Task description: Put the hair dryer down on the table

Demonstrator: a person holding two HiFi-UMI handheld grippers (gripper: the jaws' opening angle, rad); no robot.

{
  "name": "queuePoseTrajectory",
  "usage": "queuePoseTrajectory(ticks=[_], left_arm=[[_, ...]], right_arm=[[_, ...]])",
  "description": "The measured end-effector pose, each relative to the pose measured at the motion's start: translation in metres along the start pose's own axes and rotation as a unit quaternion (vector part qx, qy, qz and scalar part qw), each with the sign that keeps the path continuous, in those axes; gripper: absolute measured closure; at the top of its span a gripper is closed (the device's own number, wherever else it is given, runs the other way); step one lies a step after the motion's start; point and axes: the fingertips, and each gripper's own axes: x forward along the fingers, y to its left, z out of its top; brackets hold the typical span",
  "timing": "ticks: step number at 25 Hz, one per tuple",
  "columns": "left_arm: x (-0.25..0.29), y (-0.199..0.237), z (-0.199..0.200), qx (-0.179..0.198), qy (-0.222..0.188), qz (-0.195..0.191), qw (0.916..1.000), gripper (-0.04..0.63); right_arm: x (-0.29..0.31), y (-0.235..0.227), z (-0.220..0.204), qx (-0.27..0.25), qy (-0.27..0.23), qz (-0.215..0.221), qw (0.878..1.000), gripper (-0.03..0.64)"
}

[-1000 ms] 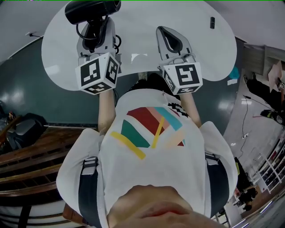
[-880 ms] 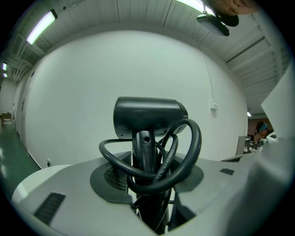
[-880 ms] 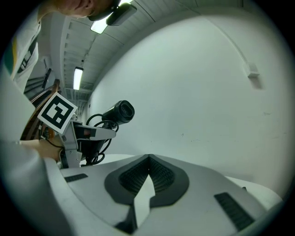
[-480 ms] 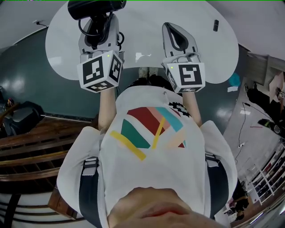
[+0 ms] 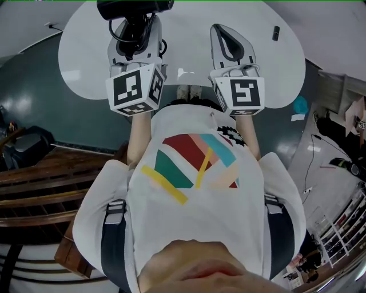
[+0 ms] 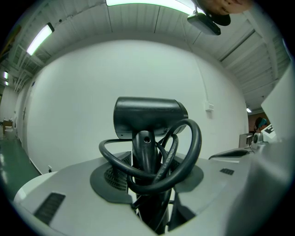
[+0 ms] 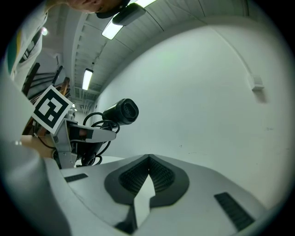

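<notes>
At the top left of the head view, the left gripper (image 5: pixel 135 35) has its fingers clamped on the handle of the hair dryer (image 5: pixel 134 8). The cord (image 6: pixel 195 138) loops round the grip, so nothing dangles. The dryer hangs over the white surface (image 5: pixel 189 40), apparently not yet set down. The right gripper (image 5: pixel 227 46), fingers together and empty, sits just to the right.

The head view's top edge crops the hair dryer (image 5: pixel 135 8).
</notes>
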Motion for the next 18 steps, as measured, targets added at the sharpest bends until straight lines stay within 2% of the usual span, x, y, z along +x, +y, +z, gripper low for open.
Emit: queuePoseTrajectory(ticks=[7,18], left_arm=[[0.004,-0.011,0.011,0.015,-0.014,-0.012,0.9997,0.374],[0.005,-0.009,0.025,0.029,-0.027,-0.010,0.9992,0.374]], right_arm=[[0.001,-0.003,0.003,-0.004,-0.006,-0.004,1.000,0.606],[-0.001,0.000,0.006,-0.006,-0.013,-0.009,1.000,0.606]])
